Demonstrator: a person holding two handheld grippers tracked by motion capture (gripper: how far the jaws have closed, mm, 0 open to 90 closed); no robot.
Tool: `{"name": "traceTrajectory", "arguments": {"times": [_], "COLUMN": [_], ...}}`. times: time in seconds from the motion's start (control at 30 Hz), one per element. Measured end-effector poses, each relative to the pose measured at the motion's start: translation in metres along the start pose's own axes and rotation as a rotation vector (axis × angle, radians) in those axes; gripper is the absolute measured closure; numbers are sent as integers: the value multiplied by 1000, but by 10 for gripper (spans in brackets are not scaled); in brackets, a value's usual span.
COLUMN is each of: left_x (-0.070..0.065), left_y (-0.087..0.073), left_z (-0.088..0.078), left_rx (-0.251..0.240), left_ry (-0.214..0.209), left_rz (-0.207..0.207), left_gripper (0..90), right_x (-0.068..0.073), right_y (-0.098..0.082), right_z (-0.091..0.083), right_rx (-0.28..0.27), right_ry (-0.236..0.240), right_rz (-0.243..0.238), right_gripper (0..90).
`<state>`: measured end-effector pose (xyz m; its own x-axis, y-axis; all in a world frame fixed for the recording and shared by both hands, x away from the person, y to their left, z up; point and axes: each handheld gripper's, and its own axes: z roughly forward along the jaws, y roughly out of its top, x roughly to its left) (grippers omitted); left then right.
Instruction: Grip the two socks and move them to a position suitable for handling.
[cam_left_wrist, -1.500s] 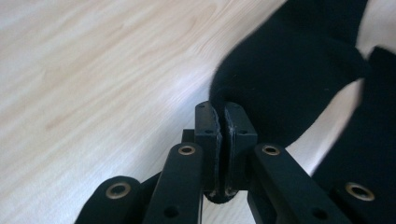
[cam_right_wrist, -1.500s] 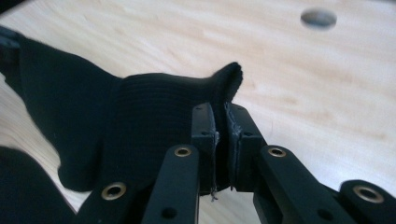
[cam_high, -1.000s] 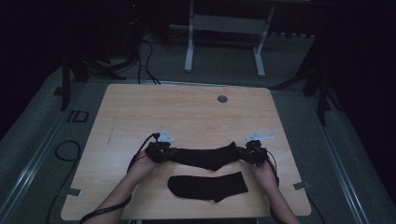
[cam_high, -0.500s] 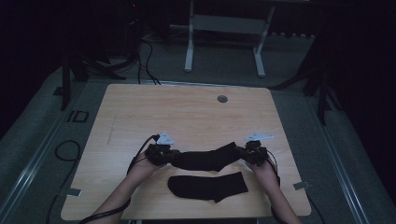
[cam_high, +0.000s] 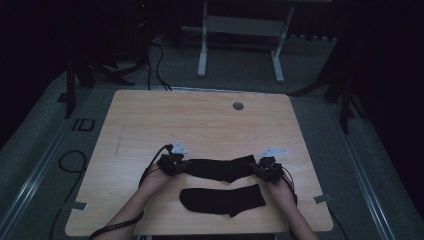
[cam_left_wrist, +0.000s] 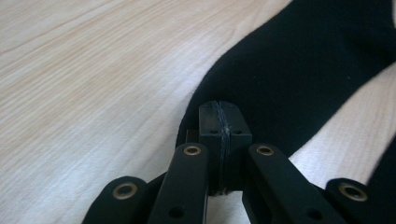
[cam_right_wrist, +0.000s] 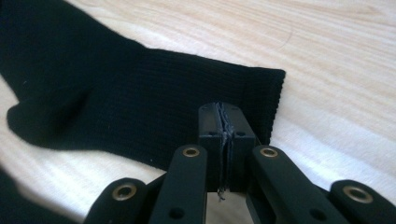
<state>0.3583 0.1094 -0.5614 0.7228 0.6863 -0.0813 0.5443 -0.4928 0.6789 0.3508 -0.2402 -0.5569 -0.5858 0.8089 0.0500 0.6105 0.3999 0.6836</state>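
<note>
Held sock, handling: I am judging the far black sock (cam_high: 220, 168) to be light, soft and limp; likely to sag between two grips and to slide easily over the wood.
Held sock, where to hold: I am gripping it at its two ends, the toe end (cam_left_wrist: 261, 93) and the ribbed cuff (cam_right_wrist: 261, 93), which looks like the best way to keep it stretched flat.
Held sock, look: a plain black knit, lying lengthwise across the table, with fine ribbing showing at the cuff.
Left gripper (cam_high: 172, 164): my jaws, having just been closing, are now pinching shut on the toe end, fabric showing between the pads (cam_left_wrist: 212, 123).
Right gripper (cam_high: 268, 170): my jaws, likewise just closed, are clamping the cuff edge, a thin line of cloth showing between the pads (cam_right_wrist: 238, 123).
Second sock (cam_high: 222, 200): lying flat and untouched, just nearer me, apart from the first.
Table (cam_high: 200, 120): pale wood grain, with a round grommet (cam_high: 238, 106) near the far edge.
</note>
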Motion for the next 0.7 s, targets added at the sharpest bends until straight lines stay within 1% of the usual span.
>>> {"name": "traceTrajectory", "arguments": {"times": [0.03, 0.1, 0.27, 0.37, 0.47, 0.5, 0.53, 0.57, 0.6, 0.63, 0.67, 0.7], "left_x": [1, 1, 0, 1, 0, 0, 0, -2, -4, -7, -9, -11], "left_y": [0, 0, 0, 0, -1, -1, 0, 0, 0, 0, -1, -3], "left_z": [0, 0, 0, 0, -3, -5, -8, -11, -15, -19, -23, -27], "left_rx": [-1, -1, 3, 1, -9, -20, -36, -52, -59, -63, -69, -74], "left_ry": [7, 1, -4, -10, -19, -32, -48, -65, -78, -69, -69, -72], "left_rz": [-2, -3, -3, -13, -20, -25, -32, -36, -31, -20, -12, -11], "left_gripper": [892, 891, 889, 889, 887, 867, 826, 757, 648, 563, 527, 492], "right_x": [2, 4, 3, 1, 1, 1, 1, 1, 1, 2, 3, 5], "right_y": [-1, -2, -1, 1, 3, 3, 4, 5, 6, 7, 7, 7], "right_z": [-1, -2, -1, 0, 0, -1, -3, -5, -7, -10, -13, -16], "right_rx": [2, -1, 1, 1, 8, 3, -4, -11, -13, -16, -19, -21], "right_ry": [-1, -1, 1, 1, 11, 15, 22, 32, 42, 53, 65, 68], "right_rz": [-10, -22, -17, -10, -11, -16, -15, -13, -17, -21, -32, -42], "right_gripper": [875, 874, 865, 864, 832, 823, 800, 776, 742, 690, 626, 586]}}
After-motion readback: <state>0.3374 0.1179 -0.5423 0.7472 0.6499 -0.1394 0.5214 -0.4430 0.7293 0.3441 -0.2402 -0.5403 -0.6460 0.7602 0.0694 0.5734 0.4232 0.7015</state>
